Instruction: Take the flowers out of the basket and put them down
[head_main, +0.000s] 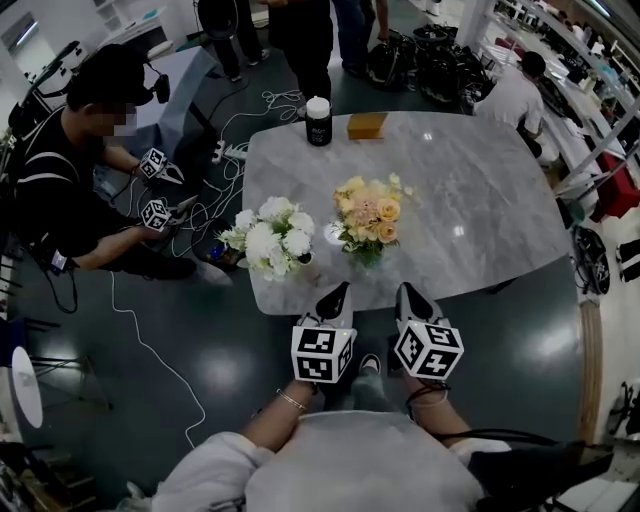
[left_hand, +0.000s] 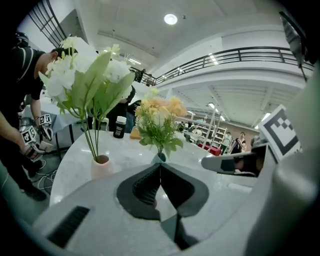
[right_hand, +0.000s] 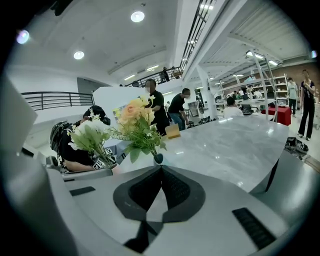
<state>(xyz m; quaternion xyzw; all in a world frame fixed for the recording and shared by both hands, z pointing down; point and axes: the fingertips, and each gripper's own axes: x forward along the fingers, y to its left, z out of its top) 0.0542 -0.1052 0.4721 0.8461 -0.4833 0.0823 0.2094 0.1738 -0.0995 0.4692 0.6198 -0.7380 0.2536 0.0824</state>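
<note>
Bright ceiling lights, fisheye-warped edges

From above, the white bouquet (head_main: 270, 236) and peach bouquet (head_main: 368, 214) mostly hide their vases (left_hand: 101, 166) — print on the black canister (head_main: 318, 122) is too small to read; far standing people (head_main: 312, 45) are cut by the top edge.

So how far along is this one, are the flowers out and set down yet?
Done, by the look of it: the white flowers and the peach flowers stand upright on the table, apart from each other, and no basket is in view. In hand: nothing; the left tool and right tool are both shut and empty at the table's near edge. Left: nothing that shows.
</note>
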